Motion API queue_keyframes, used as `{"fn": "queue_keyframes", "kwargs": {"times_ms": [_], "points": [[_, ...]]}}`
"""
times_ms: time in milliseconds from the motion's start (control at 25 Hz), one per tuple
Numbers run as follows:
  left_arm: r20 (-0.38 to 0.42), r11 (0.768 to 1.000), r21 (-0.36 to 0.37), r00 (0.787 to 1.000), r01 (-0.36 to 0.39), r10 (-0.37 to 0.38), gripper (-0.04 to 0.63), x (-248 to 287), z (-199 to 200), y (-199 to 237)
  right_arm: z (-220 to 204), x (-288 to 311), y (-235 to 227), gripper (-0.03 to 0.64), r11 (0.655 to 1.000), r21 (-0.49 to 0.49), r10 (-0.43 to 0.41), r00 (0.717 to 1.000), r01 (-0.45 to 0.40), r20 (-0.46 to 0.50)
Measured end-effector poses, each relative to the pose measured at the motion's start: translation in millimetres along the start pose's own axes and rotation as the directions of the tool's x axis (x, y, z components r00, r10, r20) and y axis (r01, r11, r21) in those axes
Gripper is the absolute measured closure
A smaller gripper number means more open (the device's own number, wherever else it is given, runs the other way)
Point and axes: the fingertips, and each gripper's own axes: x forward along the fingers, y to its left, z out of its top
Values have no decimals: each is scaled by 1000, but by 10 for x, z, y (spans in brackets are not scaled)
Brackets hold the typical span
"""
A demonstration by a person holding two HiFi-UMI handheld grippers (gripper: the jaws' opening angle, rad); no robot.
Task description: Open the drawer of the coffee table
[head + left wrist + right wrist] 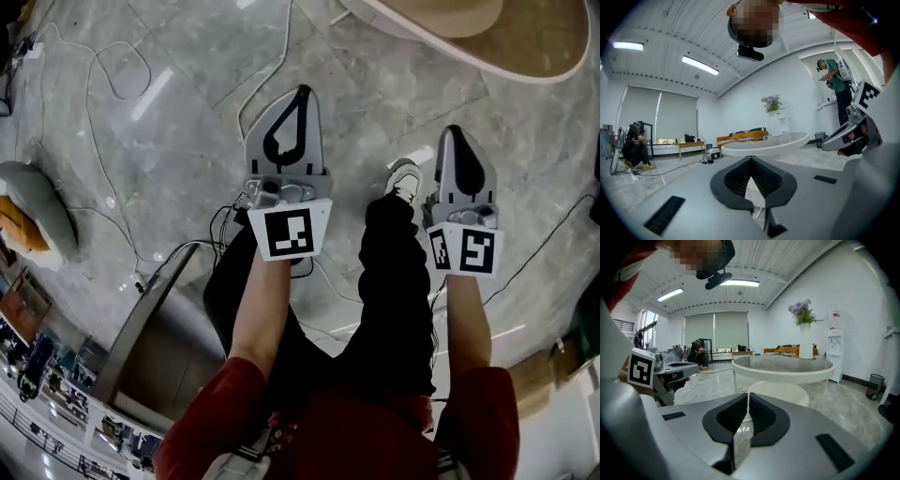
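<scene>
Short of the round desk [783,373], not touching it, the left hand-held gripper [302,92] and right hand-held gripper [454,133] both have jaws closed on nothing; the desk's drawer cannot be made out.

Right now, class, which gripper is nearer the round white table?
Right. The right gripper points straight at the table, just ahead; the left gripper sits further off, with the table ahead to its right.
</scene>
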Motion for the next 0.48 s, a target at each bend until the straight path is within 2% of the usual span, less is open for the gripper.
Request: {"fn": "queue_keyframes", "kwargs": {"times_ms": [120,280,480], "points": [[49,1000,-2,998,-30,30,583,185,-747,-171,-658,402,-237,592,1000,-6,-21,999,21,36],[41,998,-20,997,-63,64,583,374,-1657,-356,-1337,848,-481,592,1000,-9,-22,995,23,102],[102,998,-19,993,-57,58,583,590,-2250,-667,-1975,1267,-743,592,999,-36,-21,985,28,173]]}}
